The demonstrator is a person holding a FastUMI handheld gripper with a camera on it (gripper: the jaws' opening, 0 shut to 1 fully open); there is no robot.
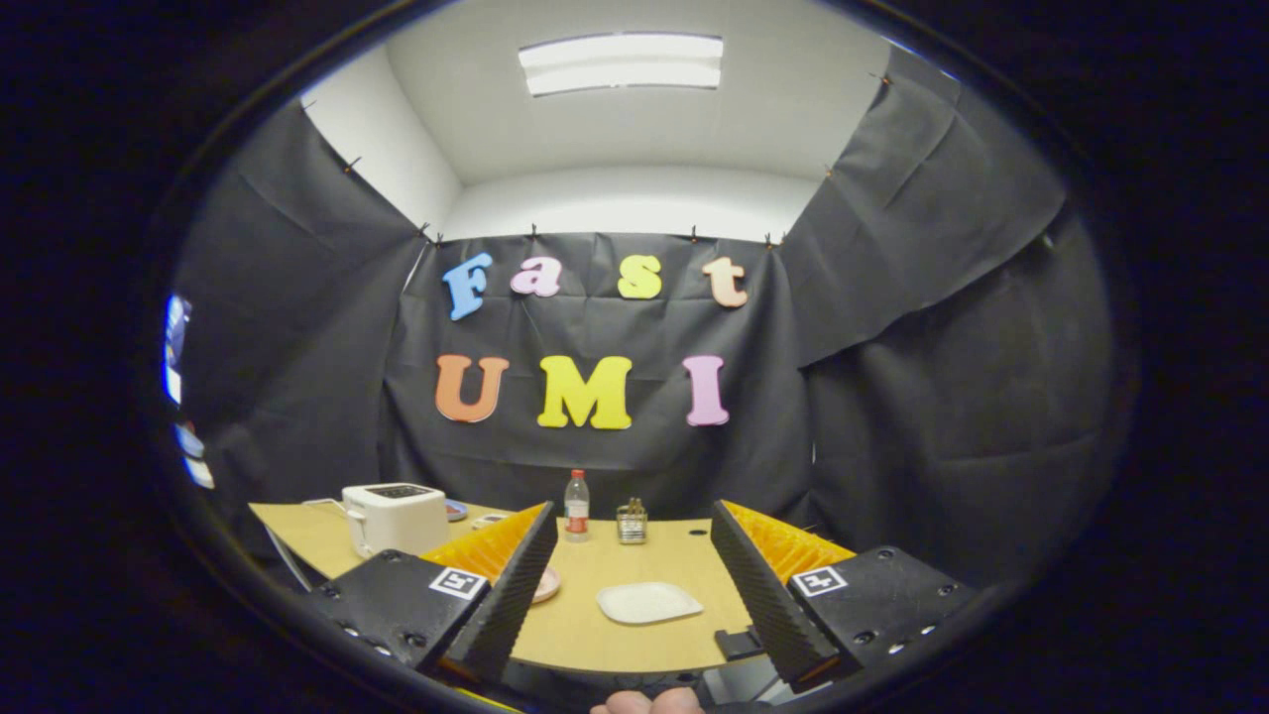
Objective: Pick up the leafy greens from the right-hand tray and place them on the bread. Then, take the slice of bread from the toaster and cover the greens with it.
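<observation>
Tool (634, 585) fingers apart, holding nothing; left finger hides most of a plate (544, 585).

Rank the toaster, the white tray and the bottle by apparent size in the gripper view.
1. toaster
2. white tray, nearer the camera, so unsure
3. bottle
The gripper is open.

The claw (634, 585) hangs level with its fingers spread wide apart — nothing held between them.

Toaster (395, 518) left on table (634, 645), bottle (576, 506) behind, tray (649, 602) between open fingers.
</observation>
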